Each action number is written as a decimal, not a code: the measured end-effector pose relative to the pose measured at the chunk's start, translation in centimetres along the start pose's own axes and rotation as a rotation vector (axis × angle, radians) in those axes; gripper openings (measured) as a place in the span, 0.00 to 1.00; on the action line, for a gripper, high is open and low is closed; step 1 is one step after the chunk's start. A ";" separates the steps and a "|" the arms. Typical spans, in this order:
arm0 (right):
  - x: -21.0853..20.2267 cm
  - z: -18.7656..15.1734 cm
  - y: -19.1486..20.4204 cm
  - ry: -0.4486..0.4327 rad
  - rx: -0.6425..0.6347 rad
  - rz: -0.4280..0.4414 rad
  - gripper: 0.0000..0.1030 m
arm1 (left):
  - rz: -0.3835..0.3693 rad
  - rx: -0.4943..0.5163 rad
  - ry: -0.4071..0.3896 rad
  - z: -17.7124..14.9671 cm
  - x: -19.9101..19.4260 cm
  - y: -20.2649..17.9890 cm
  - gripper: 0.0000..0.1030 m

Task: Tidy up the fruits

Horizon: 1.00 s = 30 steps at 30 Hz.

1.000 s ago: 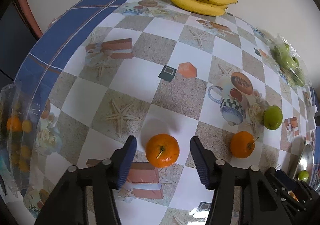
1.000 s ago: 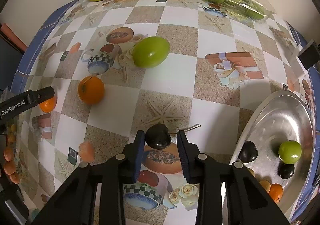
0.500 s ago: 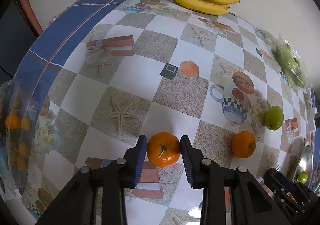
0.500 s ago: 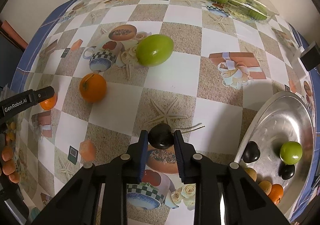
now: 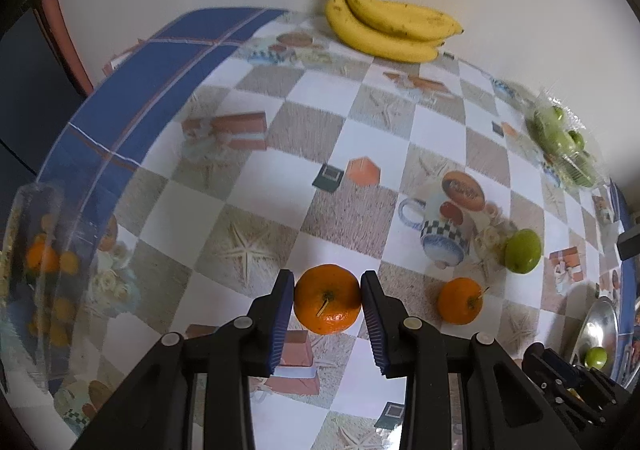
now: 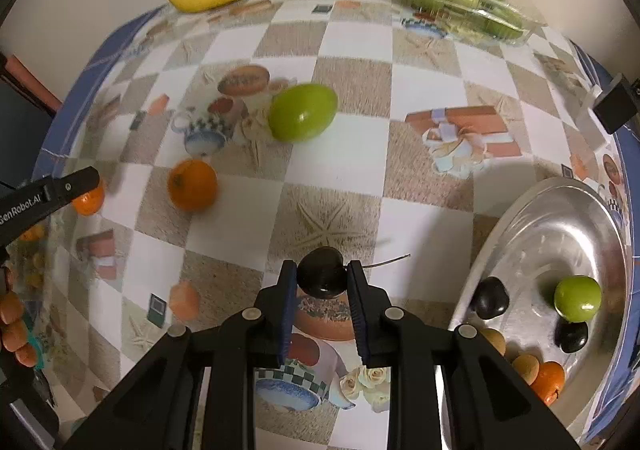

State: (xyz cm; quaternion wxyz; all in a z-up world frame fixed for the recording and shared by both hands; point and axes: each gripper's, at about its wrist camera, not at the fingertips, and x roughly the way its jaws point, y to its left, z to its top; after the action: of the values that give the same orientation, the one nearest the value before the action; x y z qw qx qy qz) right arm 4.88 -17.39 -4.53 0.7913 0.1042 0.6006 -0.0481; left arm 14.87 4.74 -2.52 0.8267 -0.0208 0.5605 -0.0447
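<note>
In the left wrist view my left gripper (image 5: 327, 300) is shut on an orange (image 5: 327, 298), its blue pads pressed on both sides of the fruit, a little above the patterned cloth. A second orange (image 5: 459, 301) and a green fruit (image 5: 522, 251) lie to the right on the table. In the right wrist view my right gripper (image 6: 322, 280) is shut on a small dark plum (image 6: 322, 277). The silver tray (image 6: 532, 226) at the right holds two dark plums, a green fruit (image 6: 577, 298) and small orange fruits. The loose orange (image 6: 192, 190) and large green fruit (image 6: 302, 112) lie further back.
A bunch of bananas (image 5: 390, 32) lies at the far edge by the wall. A clear plastic box of green fruits (image 6: 464, 2) sits at the back right. A clear box of small orange fruits (image 5: 44, 274) stands at the table's left edge.
My left gripper closed on the orange and lifted it slightly off the cloth. My right gripper tightened onto the dark plum.
</note>
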 end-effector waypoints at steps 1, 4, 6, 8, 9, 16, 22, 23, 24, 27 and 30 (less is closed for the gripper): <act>-0.3 0.0 -0.1 -0.007 0.003 0.004 0.25 | -0.001 0.001 -0.008 0.0 -0.3 0.0 0.36; -1.2 0.0 -0.4 -0.027 0.011 0.014 0.25 | -0.003 0.004 -0.029 0.1 -1.2 -0.2 0.36; -1.7 -0.1 -0.5 -0.039 0.013 0.014 0.25 | 0.003 0.009 -0.045 0.1 -1.8 -0.3 0.36; -2.3 0.1 -0.6 -0.052 0.023 0.020 0.25 | 0.003 0.012 -0.061 0.1 -2.4 -0.4 0.36; -2.6 0.0 -0.8 -0.058 0.031 0.024 0.25 | 0.001 0.013 -0.065 0.2 -2.5 -0.5 0.36; -3.3 -0.2 -1.3 -0.077 0.043 0.024 0.25 | 0.006 0.023 -0.104 0.0 -4.1 -1.0 0.36; -4.1 -0.7 -2.9 -0.090 0.075 0.017 0.25 | 0.004 0.043 -0.112 -0.3 -4.6 -2.1 0.36; -4.2 -0.7 -3.2 -0.091 0.080 0.014 0.25 | 0.003 0.049 -0.112 -0.3 -4.6 -2.4 0.36; -4.3 -0.8 -3.7 -0.094 0.089 0.010 0.25 | 0.002 0.055 -0.112 -0.4 -4.6 -2.7 0.36; -4.5 -1.0 -4.9 -0.096 0.110 0.003 0.25 | -0.009 0.073 -0.112 -0.6 -4.8 -3.8 0.36; -4.8 -1.2 -6.0 -0.099 0.132 -0.001 0.25 | -0.019 0.097 -0.117 -0.9 -5.1 -5.1 0.36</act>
State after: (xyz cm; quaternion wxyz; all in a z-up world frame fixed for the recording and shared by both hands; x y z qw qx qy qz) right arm 1.24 -23.22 -0.86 0.8114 0.1532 0.5563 -0.0931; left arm 11.93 0.18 2.29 0.8575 0.0114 0.5083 -0.0785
